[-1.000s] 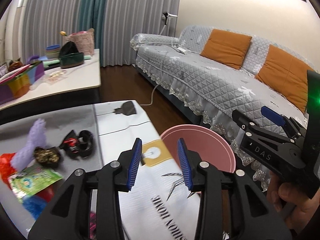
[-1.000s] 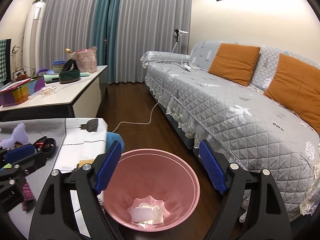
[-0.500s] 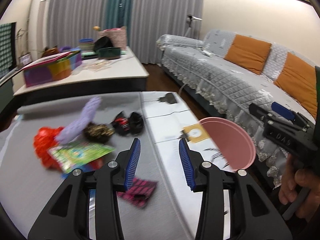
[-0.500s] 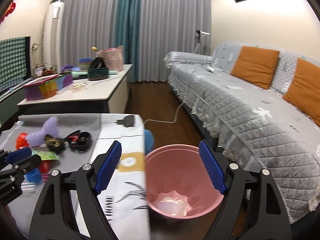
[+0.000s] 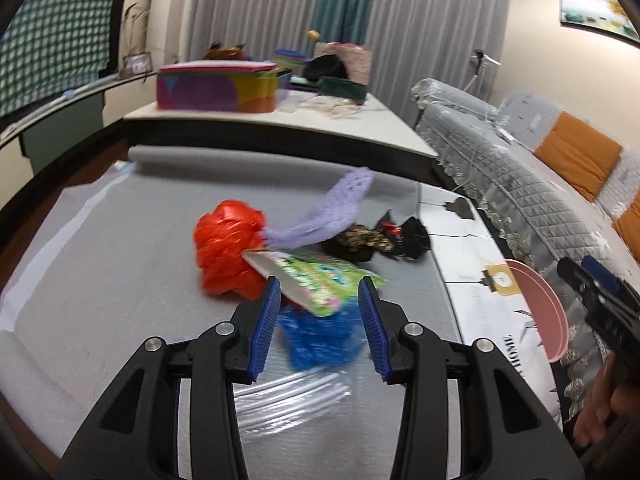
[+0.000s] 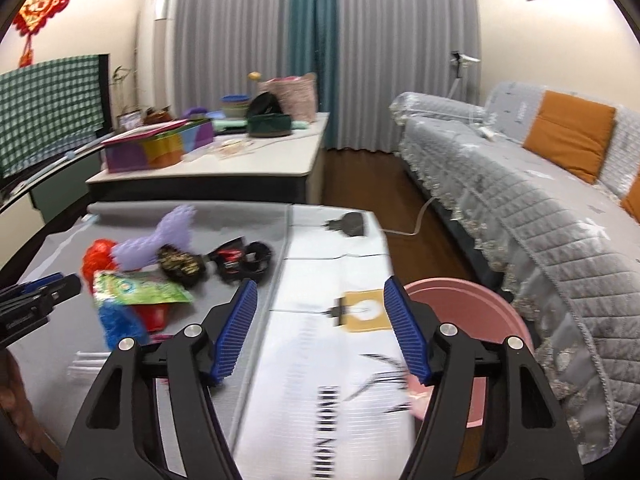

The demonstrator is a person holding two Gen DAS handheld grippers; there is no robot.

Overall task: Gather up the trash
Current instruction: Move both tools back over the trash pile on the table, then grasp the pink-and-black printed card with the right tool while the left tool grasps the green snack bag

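Note:
A pile of trash lies on the grey mat (image 5: 100, 280): red crumpled plastic (image 5: 228, 248), a purple foam net (image 5: 332, 212), a green snack packet (image 5: 320, 280), blue crumpled plastic (image 5: 320, 340), black wrappers (image 5: 400, 236) and clear straws (image 5: 288, 396). My left gripper (image 5: 318, 328) hovers open just short of the green packet and blue plastic, its pads pressing on nothing. The pink bin (image 6: 480, 300) stands on the floor off the table's right edge. My right gripper (image 6: 320, 328) hangs over the white printed cloth (image 6: 320, 380), its jaws closing with nothing between them.
A black plug with its cable (image 6: 348, 224) lies at the table's far right. Behind stands a low sideboard with a colourful box (image 5: 216, 88) and bowls. A grey quilted sofa (image 6: 520, 208) with orange cushions runs along the right, past the strip of wooden floor.
Both views have swung left, away from the pink bin and toward the trash pile. The left gripper now reaches the green packet and blue plastic. The right jaws have narrowed.

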